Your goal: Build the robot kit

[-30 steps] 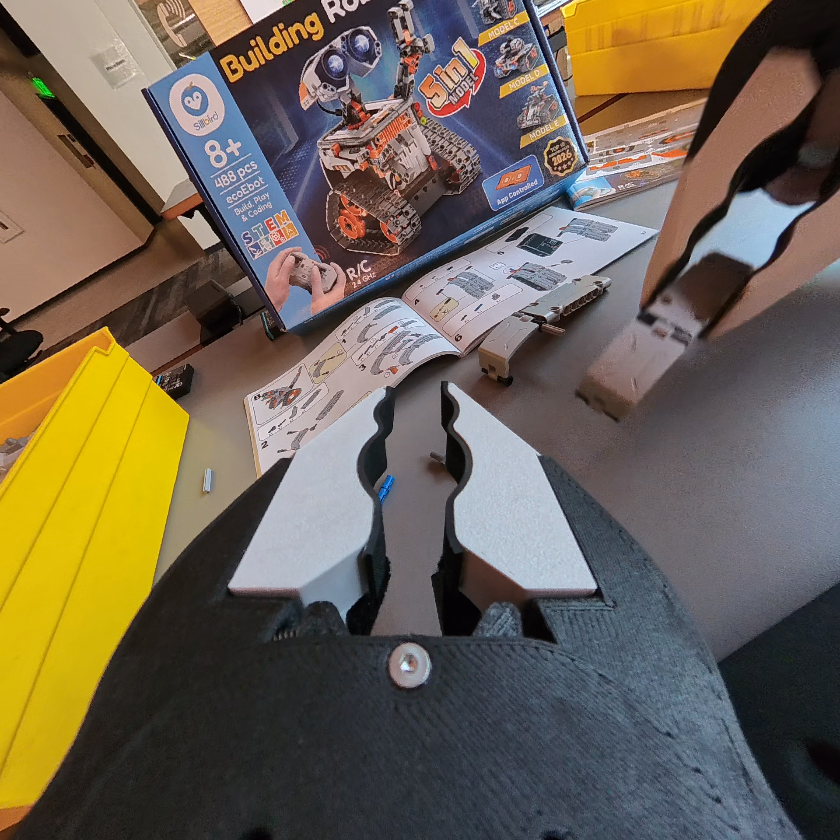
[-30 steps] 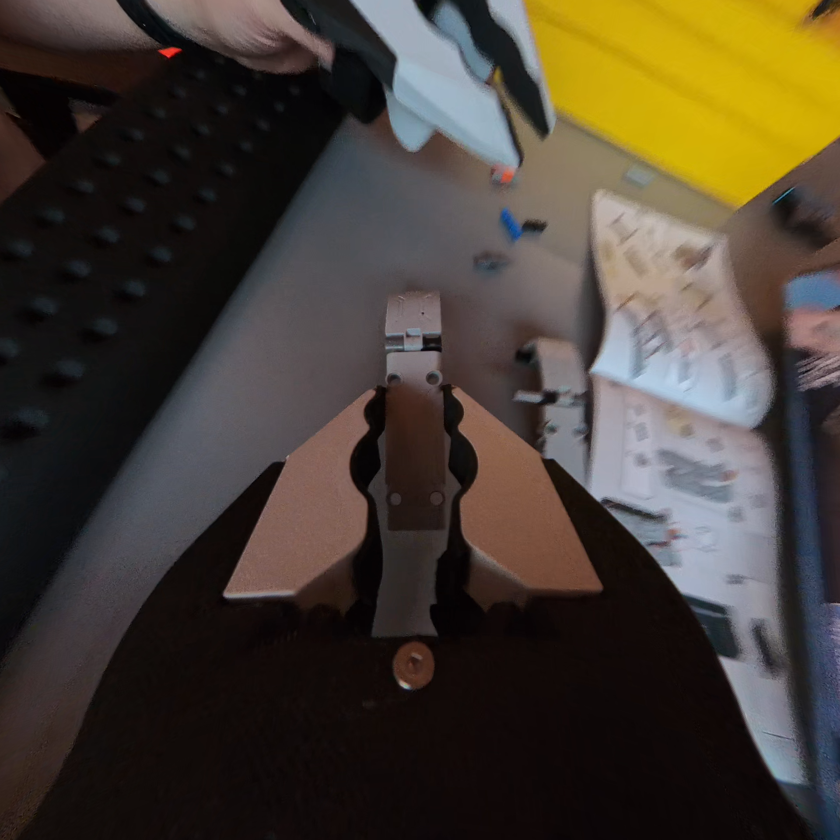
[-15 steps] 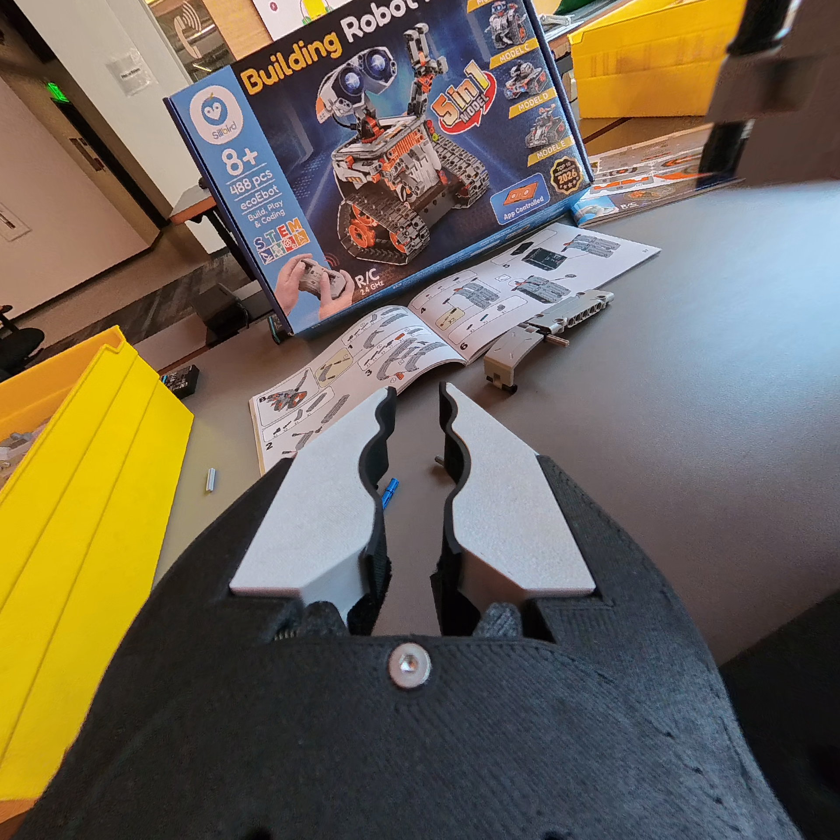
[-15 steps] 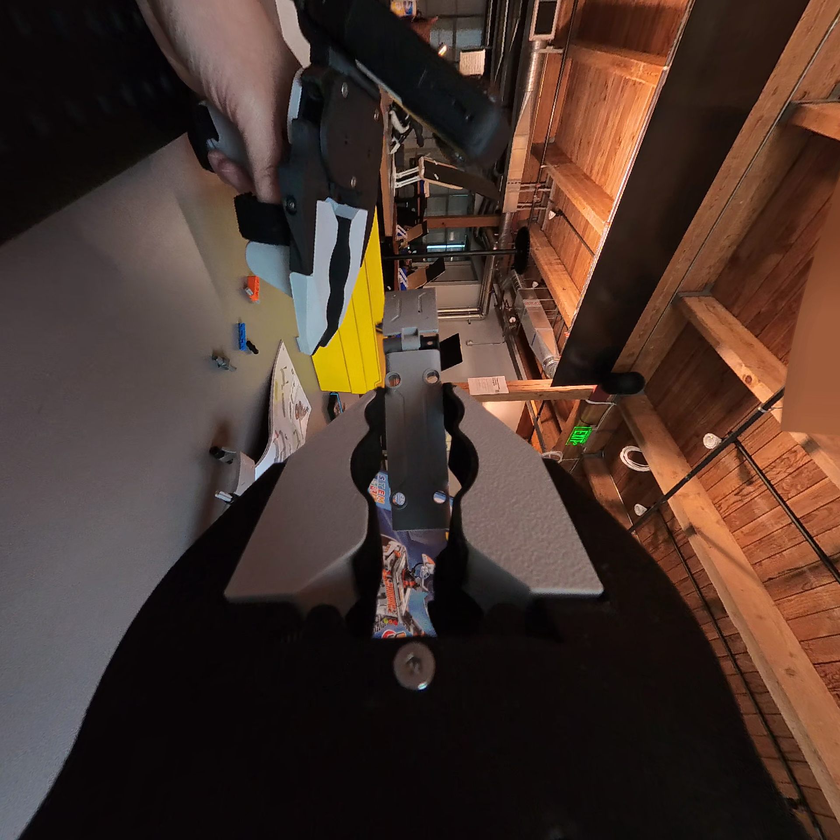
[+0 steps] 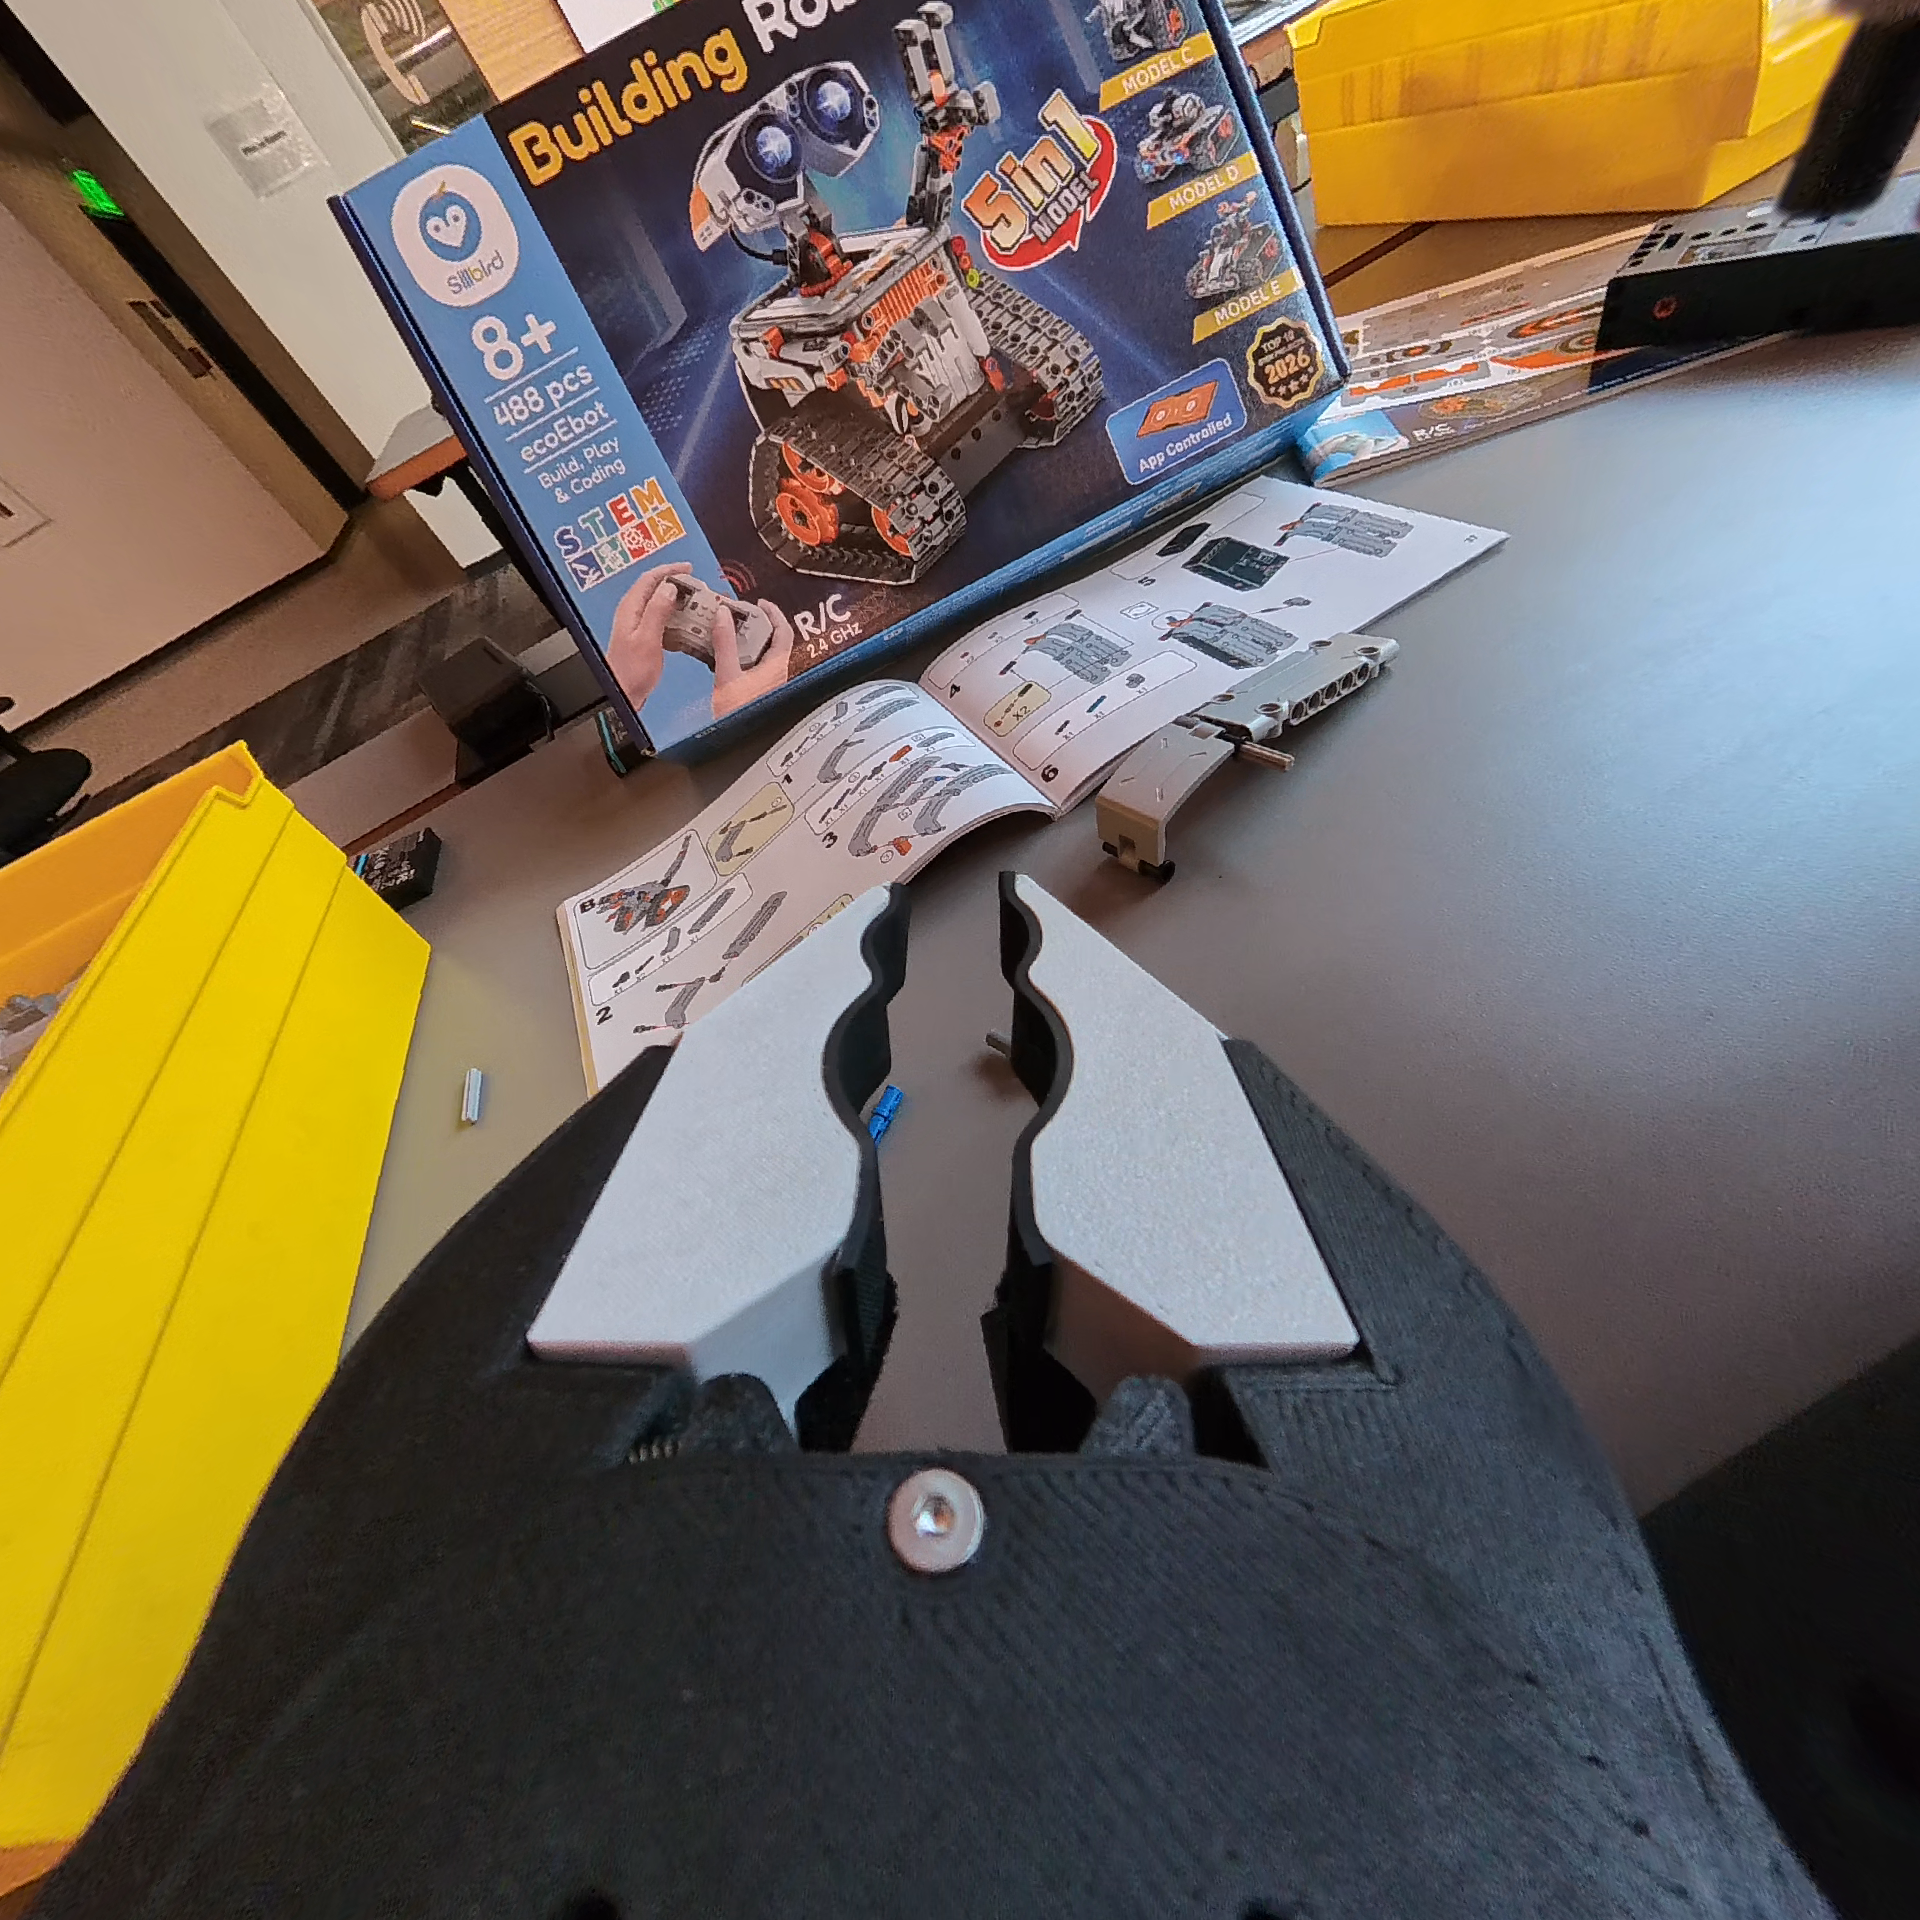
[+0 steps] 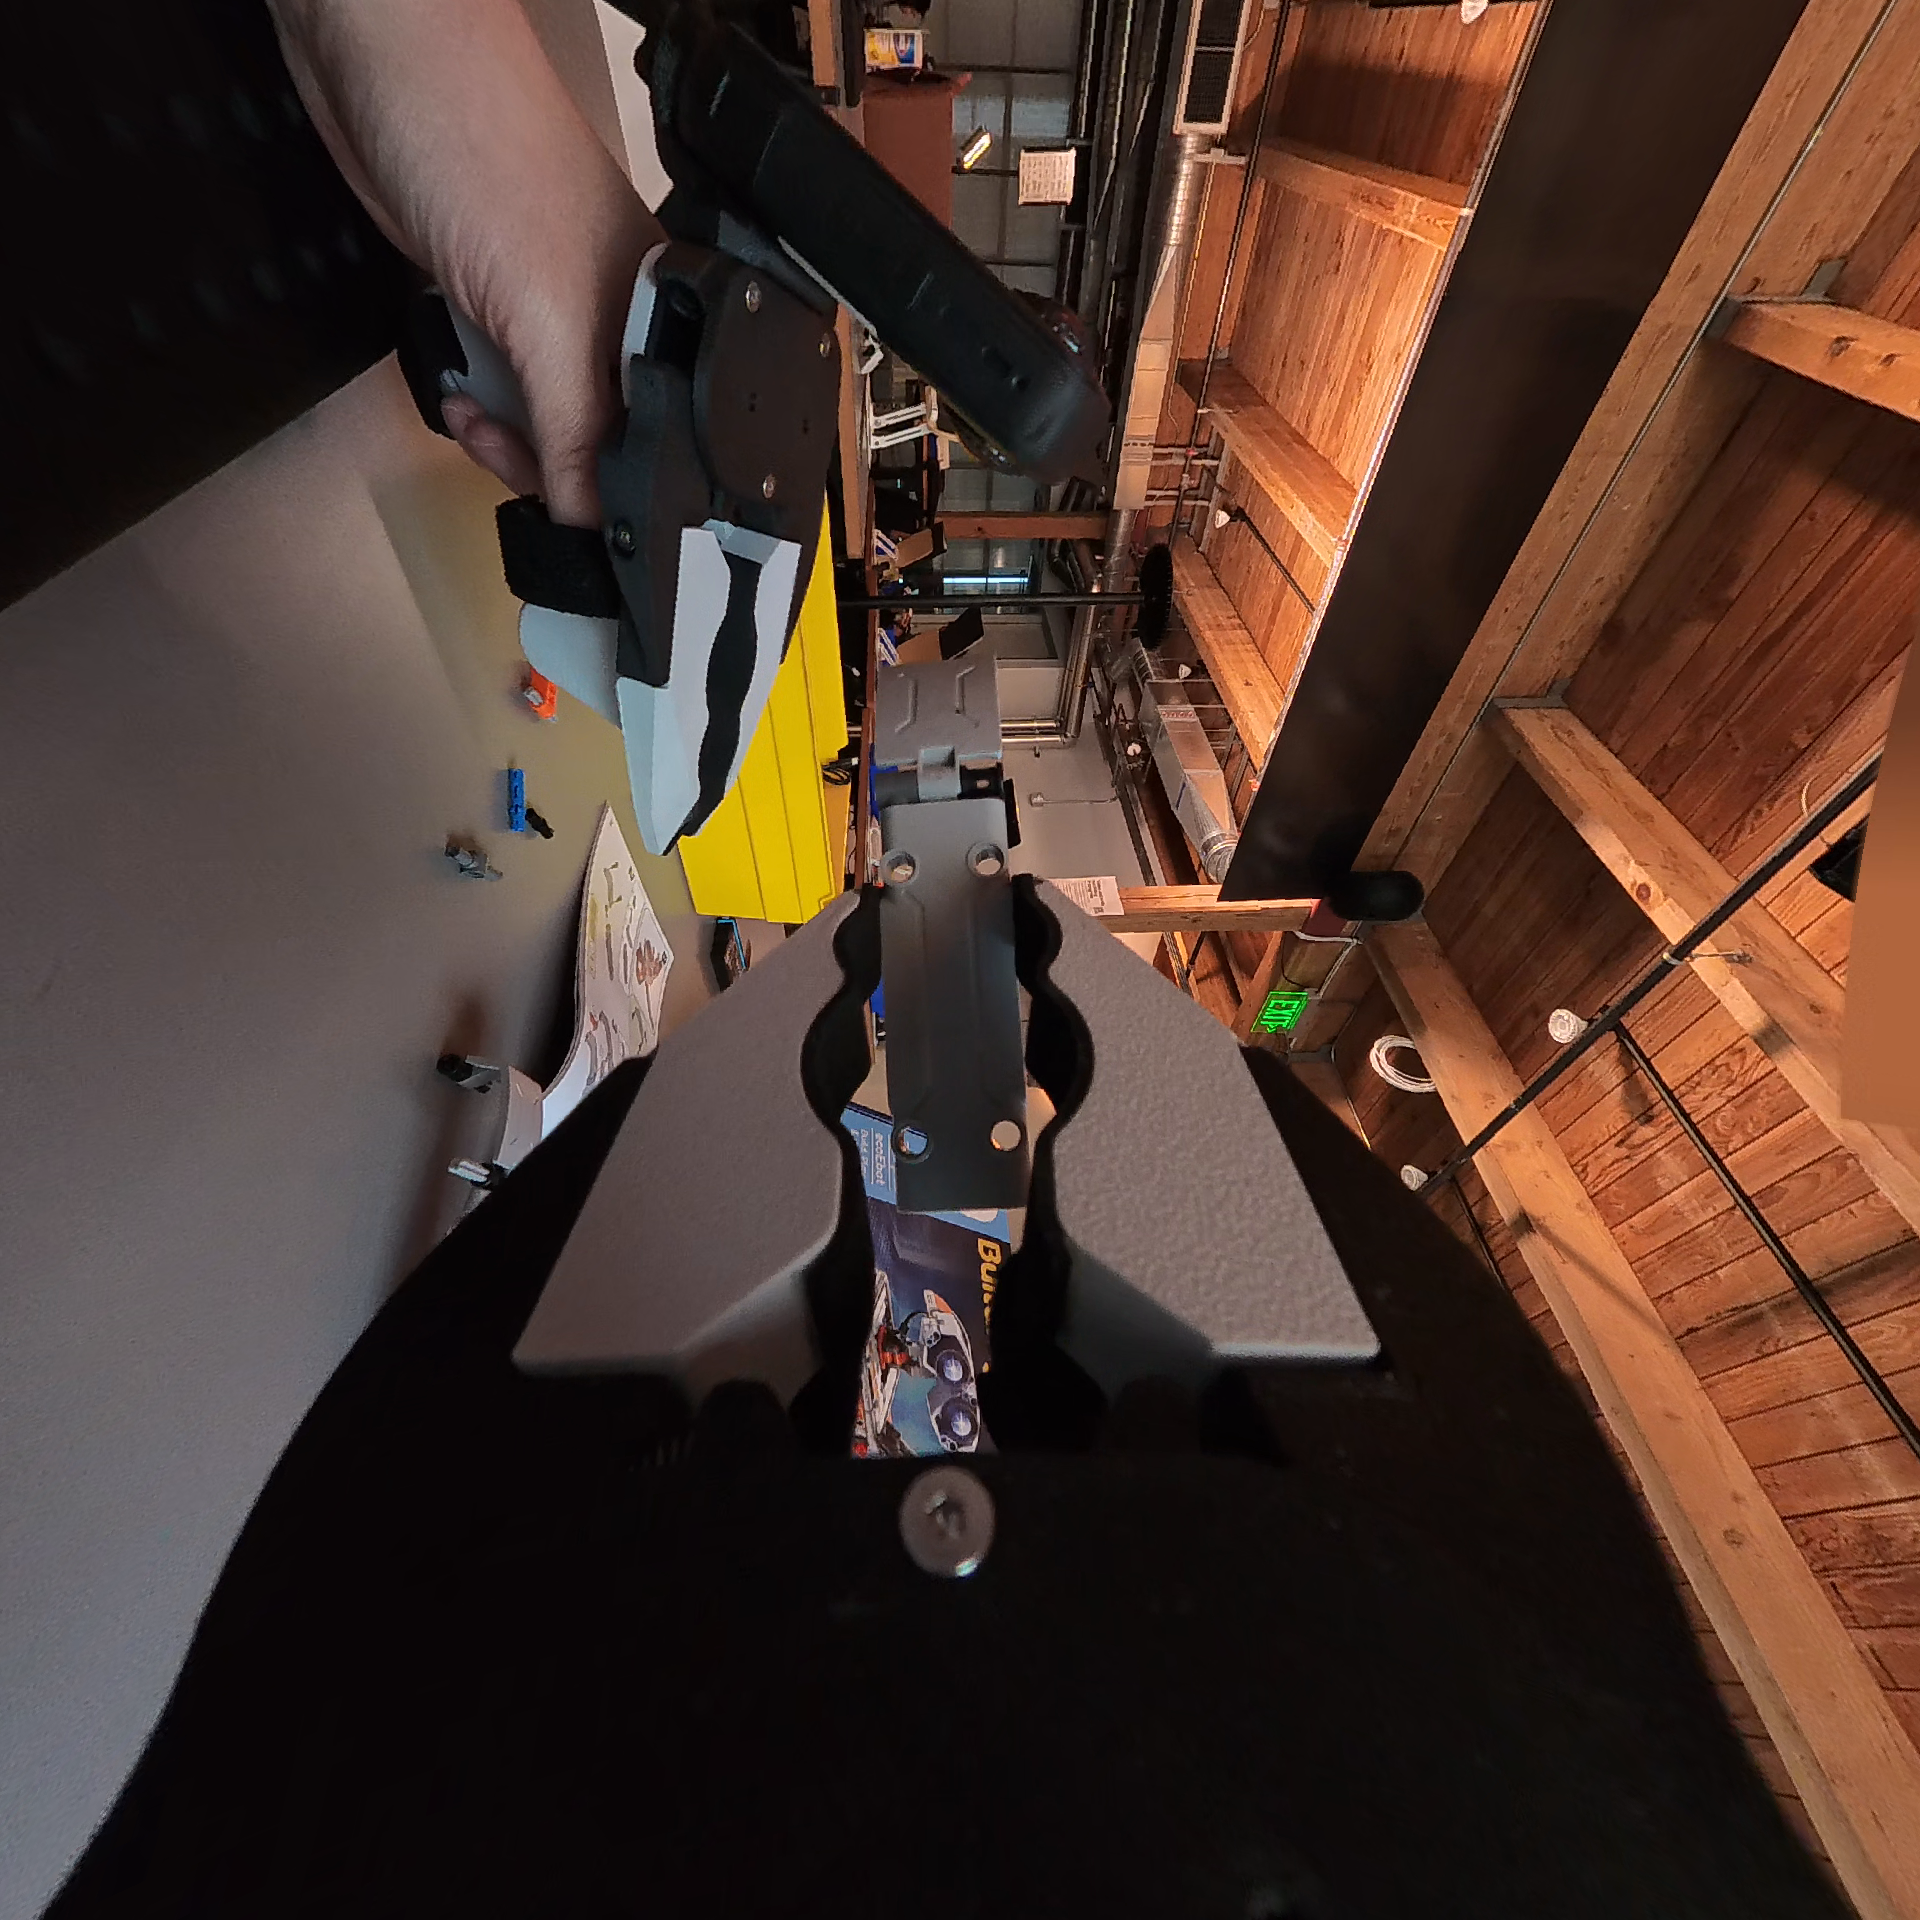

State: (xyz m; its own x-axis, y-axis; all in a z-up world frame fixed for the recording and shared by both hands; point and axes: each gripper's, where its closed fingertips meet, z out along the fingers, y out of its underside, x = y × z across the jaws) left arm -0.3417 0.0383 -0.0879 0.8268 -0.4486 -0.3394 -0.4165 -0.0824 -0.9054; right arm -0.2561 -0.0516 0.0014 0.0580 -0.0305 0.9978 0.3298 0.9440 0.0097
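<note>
My left gripper is open and empty, low over the grey table. A small blue pin and a small grey pin lie on the table between its fingers. A grey brick assembly lies just ahead, beside an open instruction booklet. My right gripper is shut on a flat grey panel assembly and holds it up in the air, turned sideways. The right wrist view also shows the left gripper, held by a hand.
A blue toy-robot box stands behind the booklet. A yellow bin is close on the left, another at the back right, with a black box nearby. Loose pins and an orange piece lie on the table. About 15 cm separates my left fingertips from my right.
My right gripper lifted the grey panel assembly off the table, out of the left wrist view, and swung to face the room. My left gripper barely moved.
</note>
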